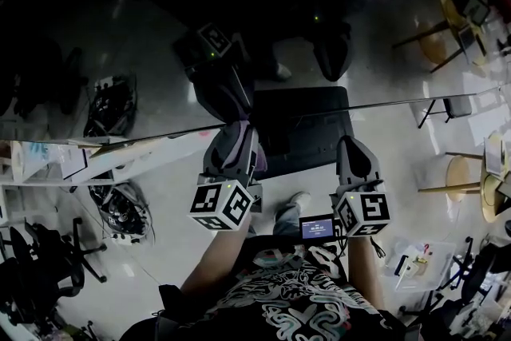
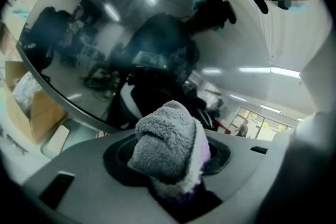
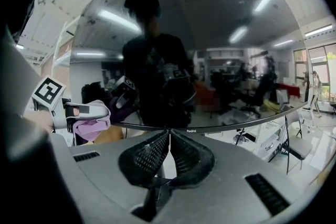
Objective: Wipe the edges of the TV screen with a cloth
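Observation:
A dark, glossy TV screen [image 1: 120, 52] fills the upper head view and mirrors the room; its lower edge [image 1: 399, 102] runs across the middle. My left gripper [image 1: 237, 133] is shut on a fluffy grey and purple cloth [image 1: 242, 146], and the cloth meets that lower edge. In the left gripper view the cloth [image 2: 168, 144] bulges out of the jaws and hides the fingertips, with the screen [image 2: 157, 34] just beyond it. My right gripper [image 1: 352, 144] is shut and empty, its tips [image 3: 169, 136] close to the lower bezel [image 3: 194, 131]. The left gripper [image 3: 86, 115] shows at the left of that view.
A white desk [image 1: 120, 160] lies under the TV at the left. Office chairs [image 1: 48, 259] stand at lower left, round stools [image 1: 463, 172] and a plastic box [image 1: 419, 263] at the right. A small lit display [image 1: 317, 227] sits between the grippers. A cardboard box [image 2: 31, 107] is at the left.

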Motion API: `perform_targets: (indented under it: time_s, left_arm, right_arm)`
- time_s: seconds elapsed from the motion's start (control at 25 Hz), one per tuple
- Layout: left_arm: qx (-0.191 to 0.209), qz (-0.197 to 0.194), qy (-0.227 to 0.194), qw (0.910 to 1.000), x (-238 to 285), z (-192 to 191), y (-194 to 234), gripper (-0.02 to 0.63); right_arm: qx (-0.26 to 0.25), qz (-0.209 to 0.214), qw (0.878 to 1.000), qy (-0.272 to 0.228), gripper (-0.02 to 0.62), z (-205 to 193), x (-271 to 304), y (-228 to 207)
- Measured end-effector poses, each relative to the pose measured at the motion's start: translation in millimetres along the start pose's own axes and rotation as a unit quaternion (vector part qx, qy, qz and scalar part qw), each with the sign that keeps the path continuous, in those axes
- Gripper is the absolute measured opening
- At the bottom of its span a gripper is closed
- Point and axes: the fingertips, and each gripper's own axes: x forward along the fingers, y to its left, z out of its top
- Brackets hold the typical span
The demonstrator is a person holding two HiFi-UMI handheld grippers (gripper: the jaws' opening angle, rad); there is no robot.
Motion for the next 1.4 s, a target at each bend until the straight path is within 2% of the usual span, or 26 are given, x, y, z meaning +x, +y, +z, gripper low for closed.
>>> perform_targets:
  time_s: [0.12, 0.2, 0.32, 0.44, 1.04, 1.2, 1.4]
  left_arm:
    - [0.034, 0.023, 0.002, 0.9992, 2, -1, 0, 0.206]
    - [0.078, 0.04, 0.007, 0.9961, 3, -3, -3, 0.206]
    - [0.16, 0.074, 0.011, 0.9843, 5, -6, -8, 0.206]
    - [0.2, 0.107, 0.008, 0.9739, 9, -8, -11, 0.206]
    - [0.248, 0.202, -0.018, 0.9473, 16, -17, -13, 0.206]
    - [0.25, 0.214, -0.023, 0.944, 18, -18, -16, 0.206]
    - [0.25, 0.205, -0.022, 0.946, 19, -20, -23, 0.206]
  right_arm:
    - [0.0, 0.009, 1.0, 0.0, 0.032, 2, 4, -3]
    - [0.0, 0.015, 1.0, 0.0, 0.032, 2, 5, -7]
    - [0.001, 0.027, 1.0, 0.001, 0.032, 3, 6, -12]
    - [0.004, 0.037, 0.999, 0.0, 0.032, 6, 9, -19]
    - [-0.005, 0.076, 0.997, -0.005, 0.032, 4, -4, -74]
    - [-0.006, 0.07, 0.997, -0.016, 0.032, 12, -12, -85]
    - [-0.009, 0.059, 0.998, -0.014, 0.032, 12, -26, -81]
